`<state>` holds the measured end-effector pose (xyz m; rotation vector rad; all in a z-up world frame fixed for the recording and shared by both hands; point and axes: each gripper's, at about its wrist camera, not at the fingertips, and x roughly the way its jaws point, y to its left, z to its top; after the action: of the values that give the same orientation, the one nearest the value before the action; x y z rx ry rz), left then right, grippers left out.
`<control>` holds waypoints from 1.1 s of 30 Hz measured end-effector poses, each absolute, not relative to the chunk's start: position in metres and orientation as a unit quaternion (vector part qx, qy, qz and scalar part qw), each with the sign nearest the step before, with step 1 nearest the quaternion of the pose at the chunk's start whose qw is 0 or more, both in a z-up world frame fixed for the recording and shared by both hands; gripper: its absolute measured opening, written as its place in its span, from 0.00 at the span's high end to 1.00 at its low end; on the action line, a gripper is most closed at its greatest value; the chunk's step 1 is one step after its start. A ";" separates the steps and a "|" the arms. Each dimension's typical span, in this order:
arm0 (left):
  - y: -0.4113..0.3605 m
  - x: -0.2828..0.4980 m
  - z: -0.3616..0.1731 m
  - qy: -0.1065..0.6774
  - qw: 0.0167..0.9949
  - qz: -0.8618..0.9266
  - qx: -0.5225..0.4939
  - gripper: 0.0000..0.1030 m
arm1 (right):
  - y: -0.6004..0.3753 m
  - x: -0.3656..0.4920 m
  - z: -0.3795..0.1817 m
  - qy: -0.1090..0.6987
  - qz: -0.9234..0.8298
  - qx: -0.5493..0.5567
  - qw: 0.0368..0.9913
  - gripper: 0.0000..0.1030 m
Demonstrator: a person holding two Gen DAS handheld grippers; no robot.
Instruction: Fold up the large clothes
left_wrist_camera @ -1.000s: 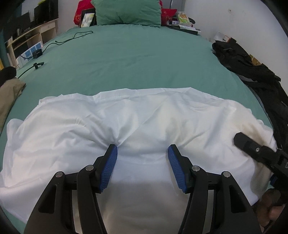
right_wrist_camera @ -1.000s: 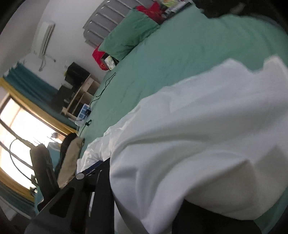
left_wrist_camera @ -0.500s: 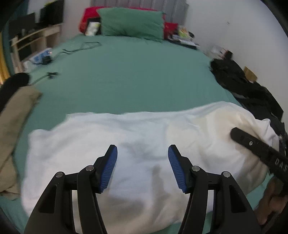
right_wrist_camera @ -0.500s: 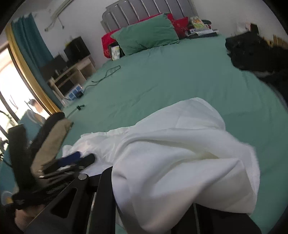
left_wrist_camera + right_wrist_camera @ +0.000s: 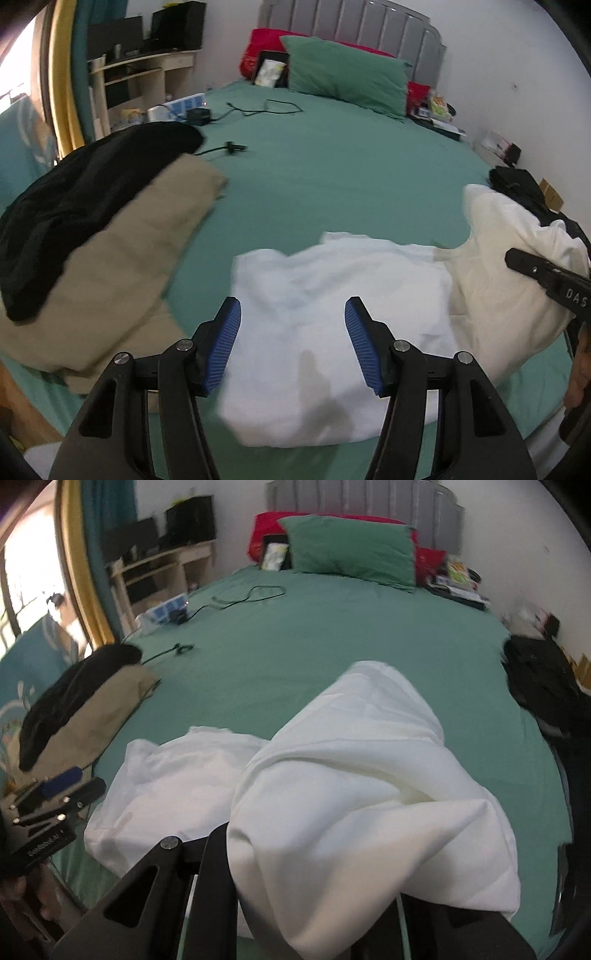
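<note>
Your left hand-held gripper (image 5: 293,345) hovers with jaws spread and empty over the white garment (image 5: 332,314) on the green bed (image 5: 332,177), free to pin it. Your right hand-held gripper (image 5: 314,897) clamps a raised fold, probably to carry it across.

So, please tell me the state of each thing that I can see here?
White garment: partly folded, right part lifted.
Left tool: open, empty, above the garment.
Right tool: shut on the garment.
Tan garment: lying flat on the bed.
Black garment: lying over the tan one.
</note>
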<state>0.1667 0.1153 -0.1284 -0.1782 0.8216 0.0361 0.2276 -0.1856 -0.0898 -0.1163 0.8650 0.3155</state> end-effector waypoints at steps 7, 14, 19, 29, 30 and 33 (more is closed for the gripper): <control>0.154 0.163 -0.136 0.388 0.914 0.012 -0.114 0.40 | -0.103 0.215 -0.125 0.453 0.196 -0.181 0.850 0.80; 0.190 0.164 -0.150 0.405 0.902 0.011 -0.149 0.40 | -0.053 0.194 -0.142 0.463 0.280 -0.252 0.802 0.50; 0.233 0.151 -0.146 0.387 0.894 0.018 -0.224 0.40 | -0.029 0.177 -0.131 0.444 0.366 -0.249 0.779 0.45; 0.223 0.145 -0.134 0.370 0.902 0.013 -0.222 0.40 | -0.040 0.144 -0.117 0.441 0.444 -0.181 0.759 0.41; 0.218 0.146 -0.132 0.368 0.903 0.006 -0.219 0.40 | -0.049 0.142 -0.113 0.438 0.439 -0.176 0.765 0.41; 0.207 0.148 -0.131 0.367 0.905 -0.016 -0.212 0.40 | -0.071 0.141 -0.103 0.429 0.418 -0.149 0.787 0.41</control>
<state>0.1482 0.2066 -0.1309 -0.4383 0.7585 -0.0321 0.1410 -0.0706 -0.1030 -0.3220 0.9239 0.9005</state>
